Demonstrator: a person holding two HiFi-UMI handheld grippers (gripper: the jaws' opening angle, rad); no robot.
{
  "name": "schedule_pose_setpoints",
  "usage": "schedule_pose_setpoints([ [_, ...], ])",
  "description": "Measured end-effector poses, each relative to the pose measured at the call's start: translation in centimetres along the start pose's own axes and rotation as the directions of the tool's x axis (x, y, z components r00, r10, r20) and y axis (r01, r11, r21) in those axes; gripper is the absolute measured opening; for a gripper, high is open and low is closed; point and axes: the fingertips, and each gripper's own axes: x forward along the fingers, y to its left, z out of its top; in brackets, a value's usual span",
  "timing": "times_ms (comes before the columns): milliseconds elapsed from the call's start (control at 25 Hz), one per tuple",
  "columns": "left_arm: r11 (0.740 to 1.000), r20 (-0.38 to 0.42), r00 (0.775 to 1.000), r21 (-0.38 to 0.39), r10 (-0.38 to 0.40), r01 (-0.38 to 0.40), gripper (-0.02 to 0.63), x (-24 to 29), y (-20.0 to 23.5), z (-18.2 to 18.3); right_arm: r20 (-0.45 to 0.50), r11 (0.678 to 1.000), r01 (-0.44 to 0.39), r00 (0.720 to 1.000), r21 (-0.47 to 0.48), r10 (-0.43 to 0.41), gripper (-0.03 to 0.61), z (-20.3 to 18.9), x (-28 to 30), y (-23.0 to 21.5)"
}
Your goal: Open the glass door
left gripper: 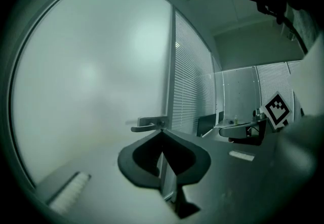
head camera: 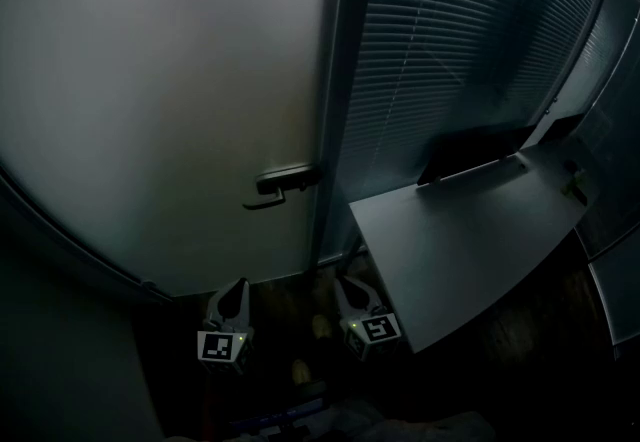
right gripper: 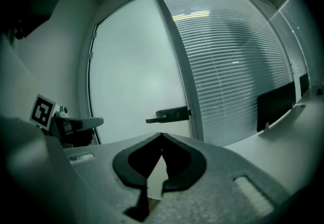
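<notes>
Both grippers were empty with their jaws pressed together: the left gripper (left gripper: 162,133) and the right gripper (right gripper: 161,135) each showed its two tips meeting with nothing between them. The door handle (head camera: 283,183) lay ahead of and above both pairs of jaws, well apart from them, on the frosted glass door (head camera: 170,110) at its right edge beside the door frame (head camera: 335,120). From the left jaws it sat slightly left of straight ahead, and from the right jaws nearly dead ahead. Its long axis ran level, with the pivot toward the frame and the free end pointing left, toward the left gripper's side. Neither gripper looked clearly nearer, though the free end seemed to favour the left.
</notes>
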Motion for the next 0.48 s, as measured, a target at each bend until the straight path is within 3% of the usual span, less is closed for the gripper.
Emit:
schedule_pose_setpoints([
  [480,0.998,-0.007,0.998,0.027,0.065,-0.064,0.005,6.9,1.9,1.4,-0.009,0.998,-0.054,0.998,-0.009,0.054,0.002,2.4,6.3,-4.7],
])
